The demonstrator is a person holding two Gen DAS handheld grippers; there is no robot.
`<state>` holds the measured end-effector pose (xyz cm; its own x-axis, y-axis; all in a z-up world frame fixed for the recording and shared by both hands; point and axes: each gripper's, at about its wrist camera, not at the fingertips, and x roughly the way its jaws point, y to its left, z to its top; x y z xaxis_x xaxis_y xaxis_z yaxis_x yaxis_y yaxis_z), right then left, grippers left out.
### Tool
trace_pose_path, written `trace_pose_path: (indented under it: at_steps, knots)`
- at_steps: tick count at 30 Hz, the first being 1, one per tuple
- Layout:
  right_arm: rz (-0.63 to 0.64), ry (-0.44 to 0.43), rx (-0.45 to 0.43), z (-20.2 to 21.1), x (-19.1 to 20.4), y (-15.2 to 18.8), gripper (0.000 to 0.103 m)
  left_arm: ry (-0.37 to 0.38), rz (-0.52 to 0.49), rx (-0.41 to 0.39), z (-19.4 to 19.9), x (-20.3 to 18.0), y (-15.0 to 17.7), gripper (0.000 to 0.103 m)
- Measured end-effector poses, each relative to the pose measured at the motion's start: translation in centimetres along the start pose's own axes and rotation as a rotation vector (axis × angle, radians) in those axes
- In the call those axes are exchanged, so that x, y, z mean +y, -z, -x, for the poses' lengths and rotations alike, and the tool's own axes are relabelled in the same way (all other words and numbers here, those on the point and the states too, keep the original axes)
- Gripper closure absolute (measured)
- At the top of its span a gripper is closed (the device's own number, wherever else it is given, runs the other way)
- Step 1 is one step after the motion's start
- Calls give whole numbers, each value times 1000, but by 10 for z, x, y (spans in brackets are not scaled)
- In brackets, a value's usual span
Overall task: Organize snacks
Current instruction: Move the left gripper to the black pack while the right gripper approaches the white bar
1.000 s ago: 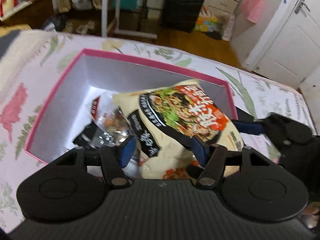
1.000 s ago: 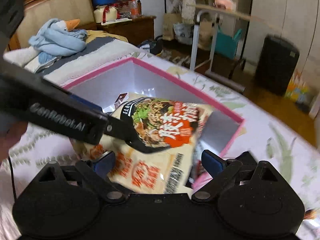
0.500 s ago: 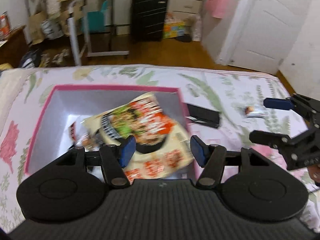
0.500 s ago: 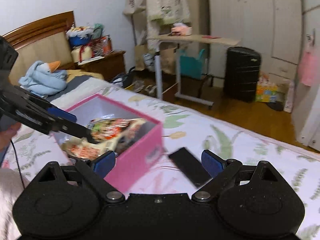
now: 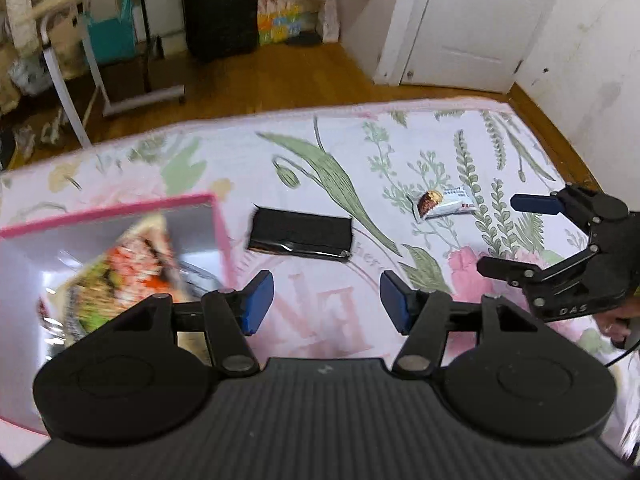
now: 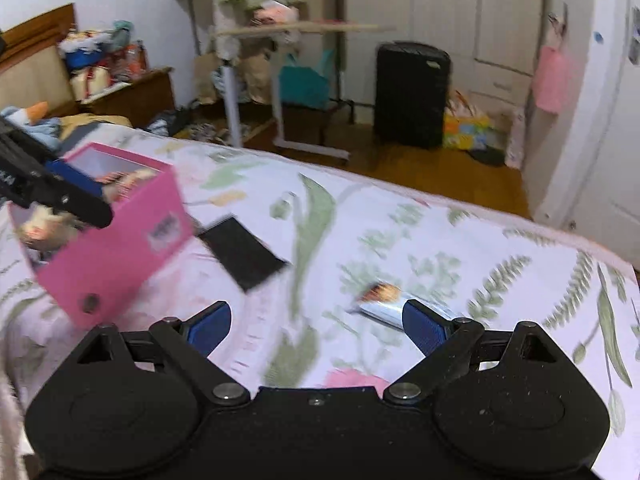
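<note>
Both tools were empty over the flowery bed (image 5: pixel 400 152): the left tool (image 5: pixel 326 306) had its jaws gaping about halfway, the right tool (image 6: pixel 316 320) spread wide. The noodle bag (image 5: pixel 132 264) sat inside the pink box (image 6: pixel 116 256), while a black packet (image 5: pixel 300 234) lay on the sheet just beside the box. A small snack wrapper (image 5: pixel 442 200) lay further off, near the right tool.
</note>
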<state>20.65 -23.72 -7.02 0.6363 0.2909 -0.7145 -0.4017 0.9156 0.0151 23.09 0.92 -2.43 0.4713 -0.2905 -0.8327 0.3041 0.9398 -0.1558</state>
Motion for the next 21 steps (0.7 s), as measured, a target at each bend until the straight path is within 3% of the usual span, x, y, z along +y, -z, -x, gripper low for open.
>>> trace_pose_path:
  at_steps: [4,9,12,15,17,21]
  knots:
    - [-32,56,38,-24,-31,8,8,-9,50,21,-33,-24,-8,42]
    - [36,65,92,-59,-56,9,8,-58,239,79,-92,-30,-19,42]
    - [89,35,124,-81,-65,7,8,-85,373,51,-118,-21,-23,42]
    - [141,14,151,-104,-68,2,8,-161,471,-20,-138,-17,-26,42]
    - [141,13,145,-114,-70,-2,8,-192,483,-49,-147,-17,-30,42]
    - [64,34,163,-129,-76,-7,9,-320,413,-76,-167,-15,-32,38]
